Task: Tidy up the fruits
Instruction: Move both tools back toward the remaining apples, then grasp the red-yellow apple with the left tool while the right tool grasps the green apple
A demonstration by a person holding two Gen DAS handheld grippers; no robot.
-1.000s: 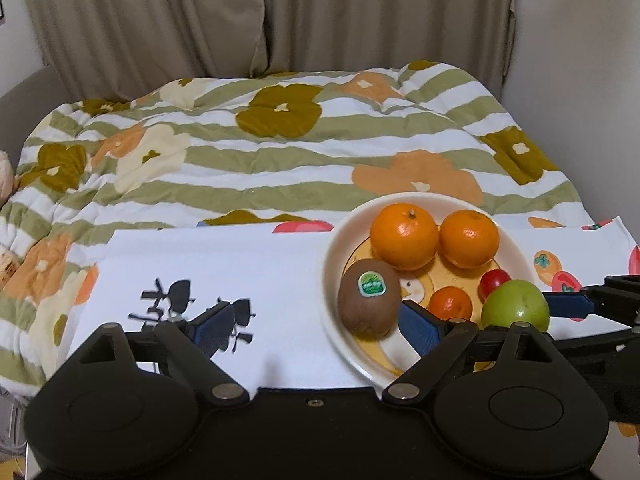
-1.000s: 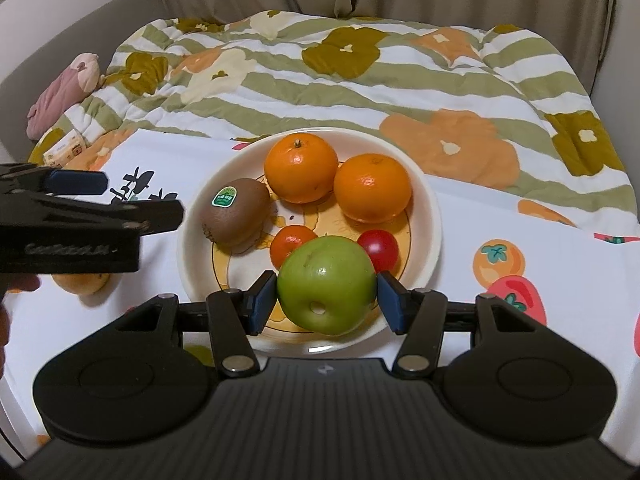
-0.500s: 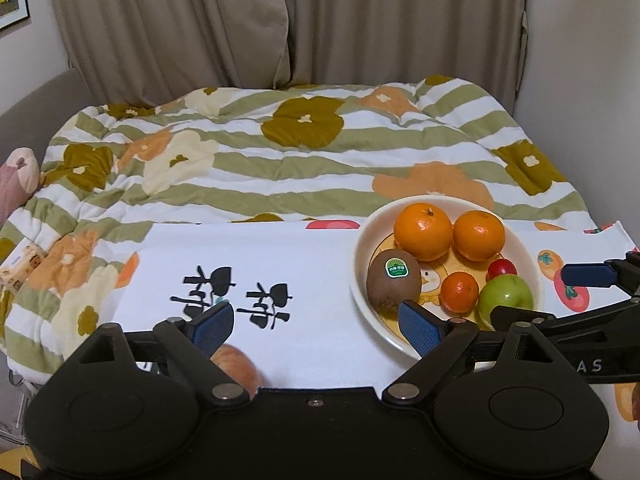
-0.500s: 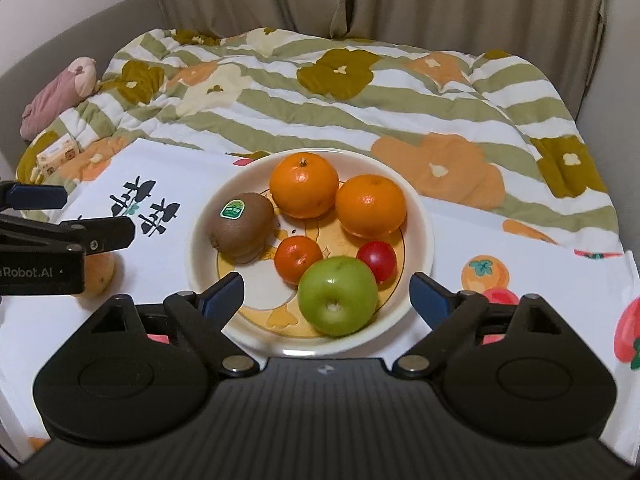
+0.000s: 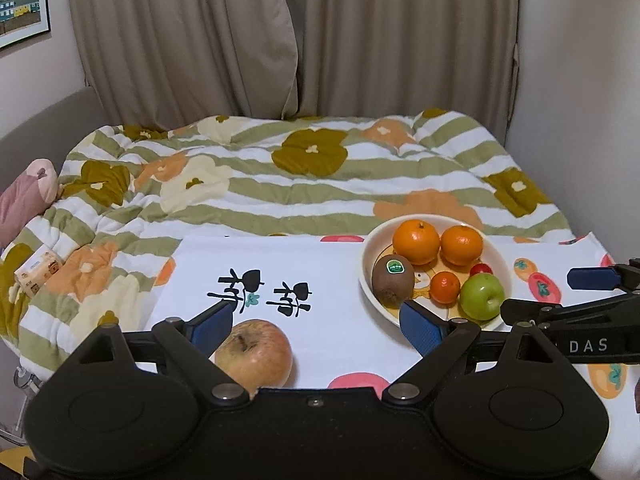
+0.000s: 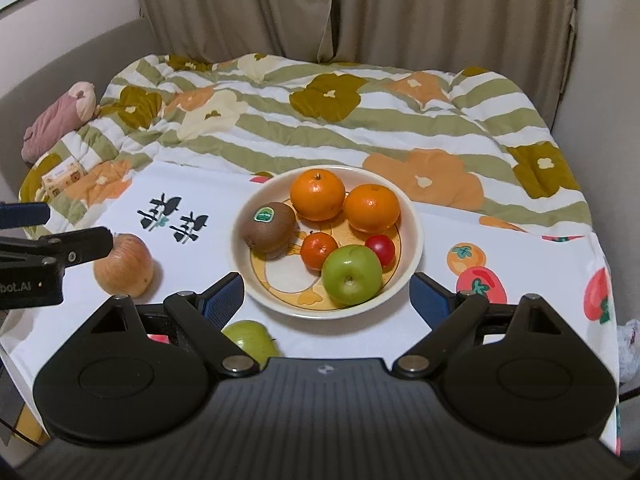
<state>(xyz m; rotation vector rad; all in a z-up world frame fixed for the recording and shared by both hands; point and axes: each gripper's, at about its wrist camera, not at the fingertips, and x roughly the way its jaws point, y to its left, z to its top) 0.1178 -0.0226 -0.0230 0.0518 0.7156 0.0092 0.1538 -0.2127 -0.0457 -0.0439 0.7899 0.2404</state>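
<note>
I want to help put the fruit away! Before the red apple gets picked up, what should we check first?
1. Left tool open: ok, its blue pads stand wide apart.
2. Right tool empty: ok, open and holding nothing.
3. Red apple free to grab: ok, it sits alone on the white cloth, left of the plate.
4. Apple lined up between the left tool's pads: not ok, it sits close to the left pad, not centred.
5. Room on the plate: cannot tell; six fruits are in it already, with a bare patch at the front left.
6. Other loose fruit: not ok, a second green apple lies off the plate.
</note>
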